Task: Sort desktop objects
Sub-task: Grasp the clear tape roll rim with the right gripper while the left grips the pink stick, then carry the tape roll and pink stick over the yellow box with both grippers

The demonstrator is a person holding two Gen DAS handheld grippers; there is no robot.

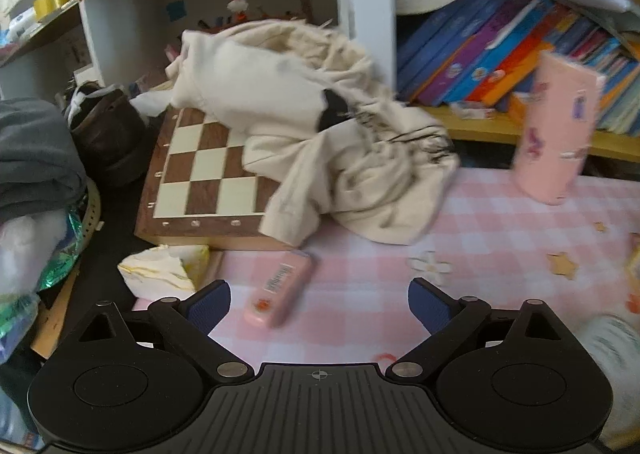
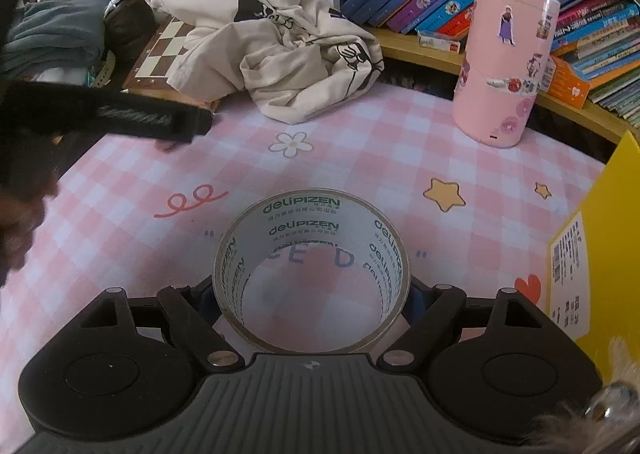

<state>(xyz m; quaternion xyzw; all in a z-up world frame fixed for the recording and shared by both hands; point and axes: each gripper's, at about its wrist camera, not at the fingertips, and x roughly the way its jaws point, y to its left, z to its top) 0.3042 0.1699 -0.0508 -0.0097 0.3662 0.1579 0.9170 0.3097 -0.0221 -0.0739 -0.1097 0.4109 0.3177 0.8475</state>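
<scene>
While the right claw (image 2: pixel 312 296) clamps a roll of clear tape (image 2: pixel 312 274) by its sides, holding it just above the pink checked table (image 2: pixel 360 142), the left claw (image 1: pixel 319 304) hangs with its blue pads spread wide and nothing between them. Just ahead of its left finger lies a small pink case (image 1: pixel 280 292), flat on the cloth near the chessboard (image 1: pixel 200 178) and a crumpled cream garment (image 1: pixel 320 126).
</scene>
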